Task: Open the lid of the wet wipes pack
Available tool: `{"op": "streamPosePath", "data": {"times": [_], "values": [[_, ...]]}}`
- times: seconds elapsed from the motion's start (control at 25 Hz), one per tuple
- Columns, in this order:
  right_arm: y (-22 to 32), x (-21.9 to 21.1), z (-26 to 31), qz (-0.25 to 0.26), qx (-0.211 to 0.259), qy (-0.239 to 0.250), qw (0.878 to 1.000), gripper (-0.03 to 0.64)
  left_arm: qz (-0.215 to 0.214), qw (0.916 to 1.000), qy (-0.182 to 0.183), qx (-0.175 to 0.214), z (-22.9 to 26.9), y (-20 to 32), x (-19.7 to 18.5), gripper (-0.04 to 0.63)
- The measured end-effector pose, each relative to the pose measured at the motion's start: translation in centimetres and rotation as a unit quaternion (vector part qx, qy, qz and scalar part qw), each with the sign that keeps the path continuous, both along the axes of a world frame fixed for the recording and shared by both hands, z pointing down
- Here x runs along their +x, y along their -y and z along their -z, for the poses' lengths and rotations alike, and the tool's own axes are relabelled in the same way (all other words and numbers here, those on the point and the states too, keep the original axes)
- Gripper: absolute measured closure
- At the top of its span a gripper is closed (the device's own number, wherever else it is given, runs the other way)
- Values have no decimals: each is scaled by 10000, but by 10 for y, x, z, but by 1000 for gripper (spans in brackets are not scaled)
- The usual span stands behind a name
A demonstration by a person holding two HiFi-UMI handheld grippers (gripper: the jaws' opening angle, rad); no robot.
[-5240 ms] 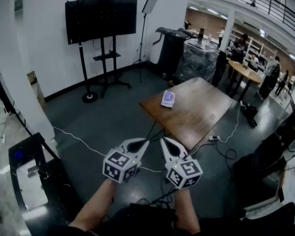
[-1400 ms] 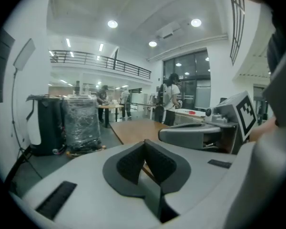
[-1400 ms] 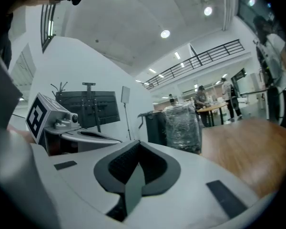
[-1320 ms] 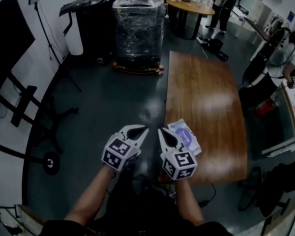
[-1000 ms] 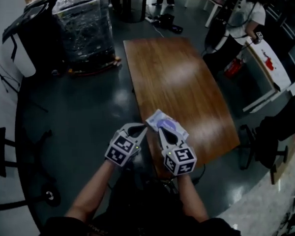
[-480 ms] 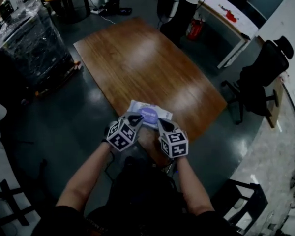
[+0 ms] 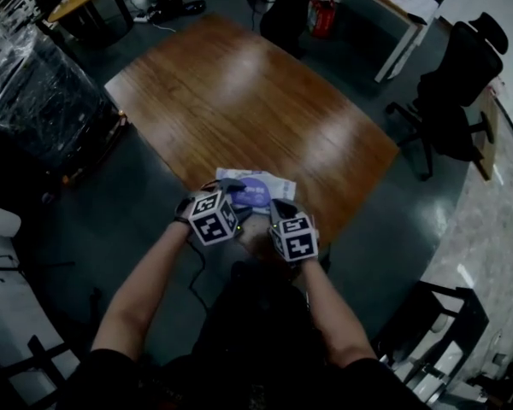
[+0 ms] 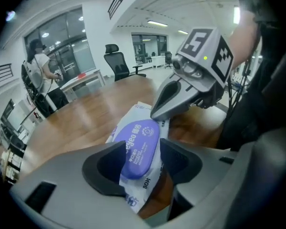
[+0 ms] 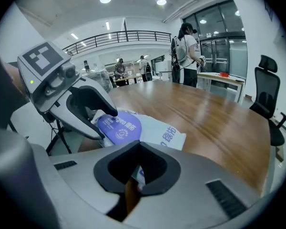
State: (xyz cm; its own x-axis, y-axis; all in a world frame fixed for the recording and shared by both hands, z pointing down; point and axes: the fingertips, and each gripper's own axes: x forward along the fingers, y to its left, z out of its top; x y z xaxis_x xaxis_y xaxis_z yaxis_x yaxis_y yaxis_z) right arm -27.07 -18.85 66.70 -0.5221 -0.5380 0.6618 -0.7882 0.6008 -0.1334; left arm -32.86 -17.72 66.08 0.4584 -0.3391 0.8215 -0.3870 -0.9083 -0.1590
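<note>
The soft white plastic wet wipes pack (image 7: 272, 186) with a purple oval lid (image 8: 136, 147) lies at the 6 o'clock edge of the glossy brown wooden worktop (image 7: 239, 101). The left claw (image 8: 142, 149) stands open, with one jaw on each side of the lid. The right claw (image 9: 138, 147) is closed, and its tip rests on the white film beside the lid. A black office chair (image 7: 453, 101) stands at 2 o'clock on the dark floor (image 7: 68, 229).

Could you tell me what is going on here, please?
A person at a wooden table holds a hand-held gripper in each hand over a wet wipes pack near the table's edge. The left hand-held gripper has its jaws apart either side of the purple lid, which is closed. The right hand-held gripper, jaws together, is at the pack's edge.
</note>
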Motion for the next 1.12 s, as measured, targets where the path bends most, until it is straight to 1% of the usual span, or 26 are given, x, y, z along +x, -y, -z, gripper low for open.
{"op": "streamPosePath", "data": {"times": [0.16, 0.24, 0.32, 0.48, 0.56, 0.64, 0.76, 0.84, 1.0, 1.12], "values": [[-2, -3, -2, 102, -22, 16, 9999, 606, -311, 9994, 145, -82, -2, 5, -2, 362], [-2, -4, -2, 219, -2, 31, 9998, 606, -459, 9986, 164, -209, -5, 7, -3, 356], [-3, -6, -2, 296, 0, 101, 9995, 606, -529, 9978, 85, -395, -7, 8, -5, 354], [-4, -6, -1, 330, -19, 189, 9993, 606, -490, 9966, -118, -658, -7, 11, -6, 351], [-4, -5, -1, 340, -27, 235, 9991, 606, -428, 9955, -248, -812, -6, 12, -5, 351], [-4, -4, -2, 355, -36, 289, 9989, 606, -327, 9933, -461, -1009, -5, 13, -5, 354], [-4, -3, -6, 384, 3, 278, 9989, 606, -131, 9863, -888, -1387, 1, 15, -4, 357], [-3, -3, -6, 397, 25, 272, 9988, 606, -49, 9811, -1088, -1598, 6, 17, -3, 359], [-3, -4, -5, 397, 14, 295, 9988, 606, -83, 9773, -1261, -1701, 15, 19, 0, 372], [-2, -3, -6, 390, -1, 275, 9989, 606, -113, 9747, -1501, -1653, 30, 21, 3, 439]]}}
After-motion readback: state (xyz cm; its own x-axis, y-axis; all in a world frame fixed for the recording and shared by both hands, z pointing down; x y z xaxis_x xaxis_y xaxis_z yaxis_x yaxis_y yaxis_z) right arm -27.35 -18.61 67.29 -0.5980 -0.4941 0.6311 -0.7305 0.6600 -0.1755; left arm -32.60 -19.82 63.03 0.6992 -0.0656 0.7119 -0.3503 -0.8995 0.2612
